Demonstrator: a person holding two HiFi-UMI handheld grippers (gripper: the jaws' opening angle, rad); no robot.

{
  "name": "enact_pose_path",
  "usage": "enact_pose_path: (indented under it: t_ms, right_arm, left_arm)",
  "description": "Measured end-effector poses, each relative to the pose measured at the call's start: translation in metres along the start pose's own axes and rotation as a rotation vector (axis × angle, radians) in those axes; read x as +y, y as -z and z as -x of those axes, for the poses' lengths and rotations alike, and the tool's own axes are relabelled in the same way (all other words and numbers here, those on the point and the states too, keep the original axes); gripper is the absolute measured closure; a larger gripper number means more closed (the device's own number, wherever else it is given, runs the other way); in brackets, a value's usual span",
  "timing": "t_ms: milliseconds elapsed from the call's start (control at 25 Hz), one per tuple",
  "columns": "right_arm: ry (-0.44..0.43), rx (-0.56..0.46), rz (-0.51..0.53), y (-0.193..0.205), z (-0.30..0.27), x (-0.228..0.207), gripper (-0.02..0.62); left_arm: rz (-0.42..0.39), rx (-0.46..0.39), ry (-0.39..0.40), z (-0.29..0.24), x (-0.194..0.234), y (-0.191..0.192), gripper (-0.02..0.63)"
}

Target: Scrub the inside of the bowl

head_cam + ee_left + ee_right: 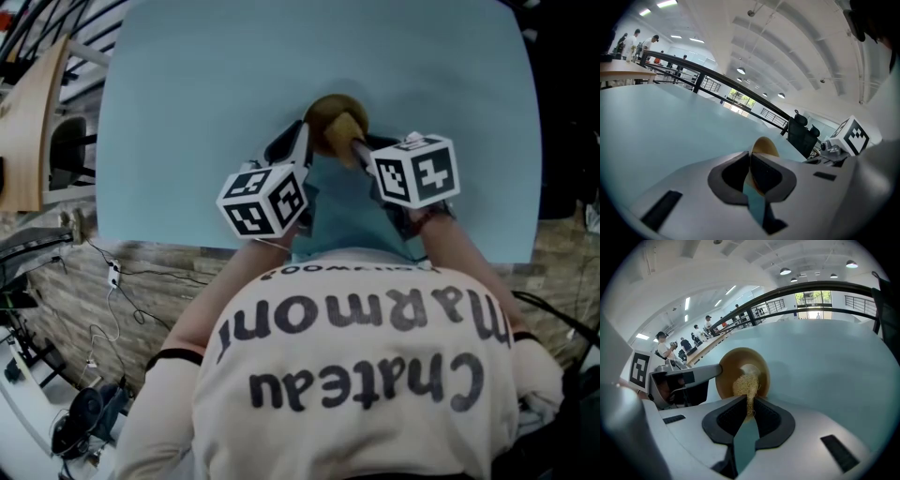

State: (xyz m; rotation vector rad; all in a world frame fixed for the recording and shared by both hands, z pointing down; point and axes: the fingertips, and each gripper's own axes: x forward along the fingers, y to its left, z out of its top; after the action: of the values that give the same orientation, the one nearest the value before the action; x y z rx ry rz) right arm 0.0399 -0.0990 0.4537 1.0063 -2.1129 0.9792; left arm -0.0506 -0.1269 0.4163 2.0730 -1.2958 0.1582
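A tan wooden bowl point(330, 114) stands tilted on its side on the pale blue table point(187, 112), its opening toward me. My left gripper point(305, 142) is shut on the bowl's rim point(764, 146), which sits pinched between its pads. My right gripper point(751, 409) is shut on a pale fibrous scrubber point(744, 386), whose far end lies against the inside of the bowl point(740, 363). In the right gripper view the left gripper point(693, 376) reaches the rim from the left. In the head view the right gripper point(356, 145) comes in from the right.
The table's near edge point(187, 246) runs just in front of my body. Cables point(112, 281) and equipment lie on the floor at the left. A black chair point(802, 131) stands beyond the table's far side. People stand far off in the hall point(684, 343).
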Motion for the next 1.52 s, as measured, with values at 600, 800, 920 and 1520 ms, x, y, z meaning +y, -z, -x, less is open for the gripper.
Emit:
enact_pose_path:
  t_ms: [600,800,920,1520]
  right_arm:
    - [0.034,0.027,-0.019,0.008,-0.002,-0.013,0.532]
    - [0.045,0.032,-0.023,0.011,-0.001,-0.017,0.531]
    - [0.050,0.036,-0.027,0.013,-0.001,-0.019,0.531]
    - [0.071,0.014,-0.063,0.010,0.004,-0.030,0.531]
  left_arm:
    - [-0.088,0.051,0.014,-0.002,-0.005,0.003,0.591]
    - [-0.132,0.063,0.028,-0.003,-0.010,0.005,0.591]
    - [-0.178,0.071,0.031,-0.003,-0.013,0.005,0.591]
    - [-0.246,0.100,0.045,-0.003,-0.018,0.007,0.591]
